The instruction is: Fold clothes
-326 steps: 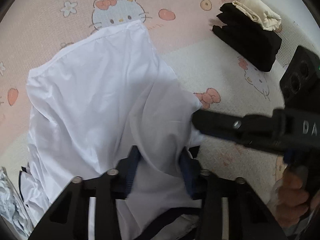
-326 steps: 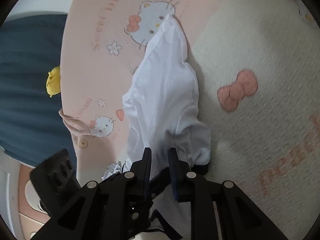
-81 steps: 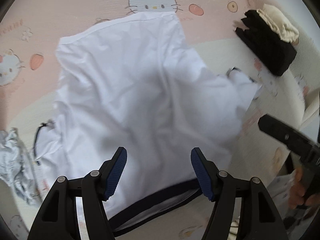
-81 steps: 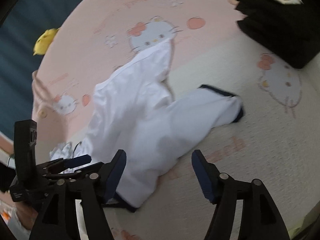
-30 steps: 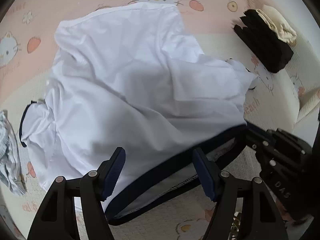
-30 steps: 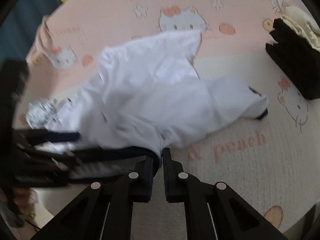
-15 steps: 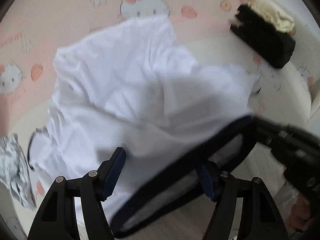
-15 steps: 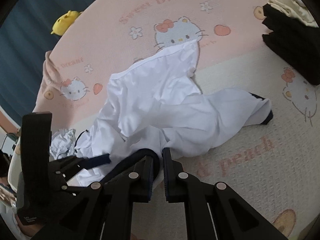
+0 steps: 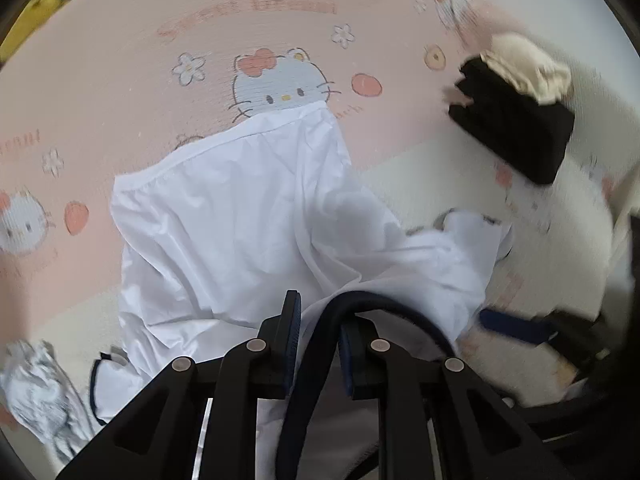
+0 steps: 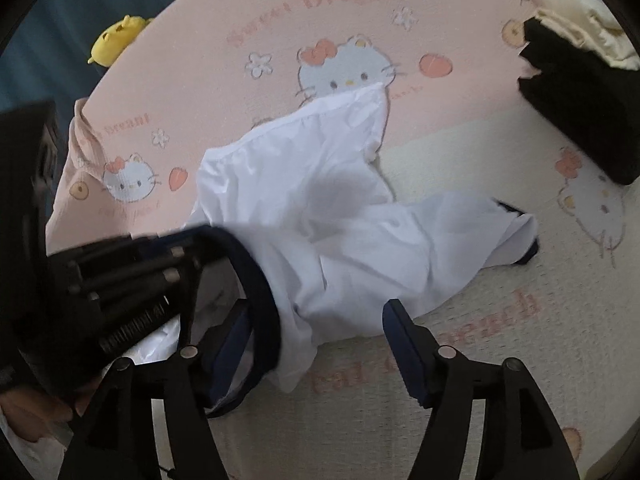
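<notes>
Left gripper fingers pinch the white shirt's navy collar; right gripper fingers gape empty beside it; shirt ahead lies rumpled, unfolded.

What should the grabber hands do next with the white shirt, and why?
Probably close the right gripper on the navy collar a little way along from the left gripper. The left one already pinches that collar, the right one is open beside it, and the white shirt lies rumpled on the pink blanket. Two grips would let them lift it flat.
</notes>
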The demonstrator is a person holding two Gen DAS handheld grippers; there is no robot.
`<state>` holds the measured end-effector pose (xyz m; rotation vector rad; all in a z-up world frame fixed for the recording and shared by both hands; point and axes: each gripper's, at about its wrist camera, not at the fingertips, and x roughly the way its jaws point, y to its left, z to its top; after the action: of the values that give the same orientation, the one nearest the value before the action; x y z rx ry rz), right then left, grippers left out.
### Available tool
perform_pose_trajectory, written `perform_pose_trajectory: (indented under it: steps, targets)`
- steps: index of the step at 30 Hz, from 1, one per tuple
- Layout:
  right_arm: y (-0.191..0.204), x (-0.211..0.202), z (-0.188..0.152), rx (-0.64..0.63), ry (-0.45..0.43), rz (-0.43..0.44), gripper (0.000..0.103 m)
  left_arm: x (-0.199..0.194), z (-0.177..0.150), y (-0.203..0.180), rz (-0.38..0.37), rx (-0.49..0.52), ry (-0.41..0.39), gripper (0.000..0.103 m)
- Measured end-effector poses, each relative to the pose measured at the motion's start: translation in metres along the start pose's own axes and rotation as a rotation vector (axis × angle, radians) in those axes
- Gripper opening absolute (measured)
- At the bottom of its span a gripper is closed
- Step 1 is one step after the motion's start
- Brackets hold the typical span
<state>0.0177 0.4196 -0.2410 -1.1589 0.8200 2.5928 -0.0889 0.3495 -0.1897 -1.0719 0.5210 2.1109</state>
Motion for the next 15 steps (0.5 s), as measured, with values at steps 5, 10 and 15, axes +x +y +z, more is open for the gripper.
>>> perform_pose_trajectory:
  steps: [5,10,15]
  targets:
    - [0.009,0.020,-0.004,-0.080,0.051,-0.099,0.067,-0.013,0.002,0.008,-0.008,-0.015,-0.022,0.015]
    - [0.004,0.020,0.001,-0.055,0.018,-0.124,0.029,-0.013,0.000,0.008,0.040,0.003,-0.045,0.016]
    - [-0.005,0.017,0.009,0.013,-0.006,-0.112,0.017,-0.004,0.002,0.008,0.090,-0.007,-0.036,0.018]
